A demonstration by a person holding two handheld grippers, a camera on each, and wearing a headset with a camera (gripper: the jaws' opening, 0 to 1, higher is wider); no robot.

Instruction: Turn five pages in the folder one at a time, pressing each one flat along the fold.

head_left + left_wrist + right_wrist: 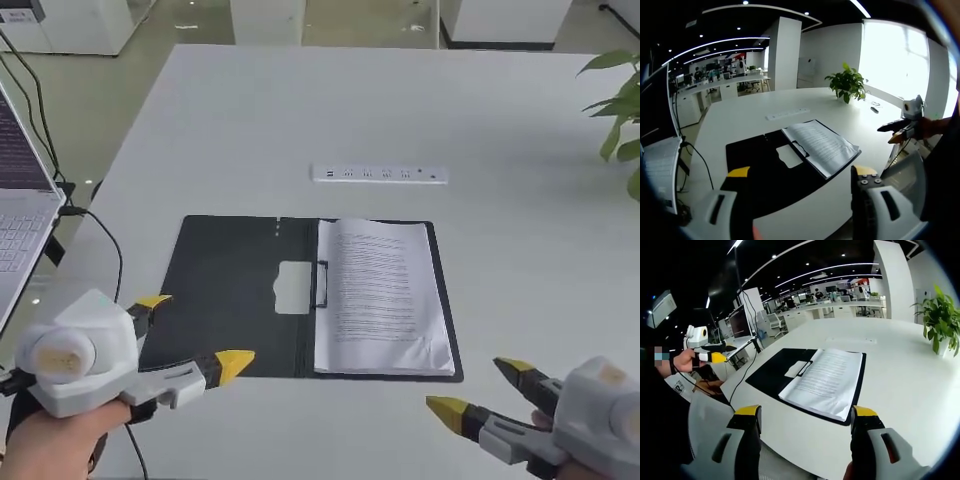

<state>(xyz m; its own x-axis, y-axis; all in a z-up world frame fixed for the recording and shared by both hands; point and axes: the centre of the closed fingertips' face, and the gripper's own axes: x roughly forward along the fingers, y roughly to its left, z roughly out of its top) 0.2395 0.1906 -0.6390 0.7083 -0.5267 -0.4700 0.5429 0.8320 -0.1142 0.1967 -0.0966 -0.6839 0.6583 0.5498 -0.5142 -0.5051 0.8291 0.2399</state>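
White table (300, 110), potted plant (846, 85), bright window (895, 55), perhaps desks (855, 305) behind

Open black folder (230, 295), pages (378, 295) clipped right.

Bright, even daylight in head view. Near-white worktop (520, 150), soft, low contrast. Thin faint shadow along folder (230, 290) edge. Blurred print on pages (380, 290), unreadable. Slight softness on near fingers (235, 365). Blown-out window (895, 60) in left gripper view, pure white, strong glare; dim room behind with thin bright ceiling lights (715, 49). Heavy fisheye bend in both gripper views, straight edges curved toward the borders. Dark ceiling with bright strips in right gripper view, evenly lit worktop, mild sheen on the far side, out-of-focus fingers up close.
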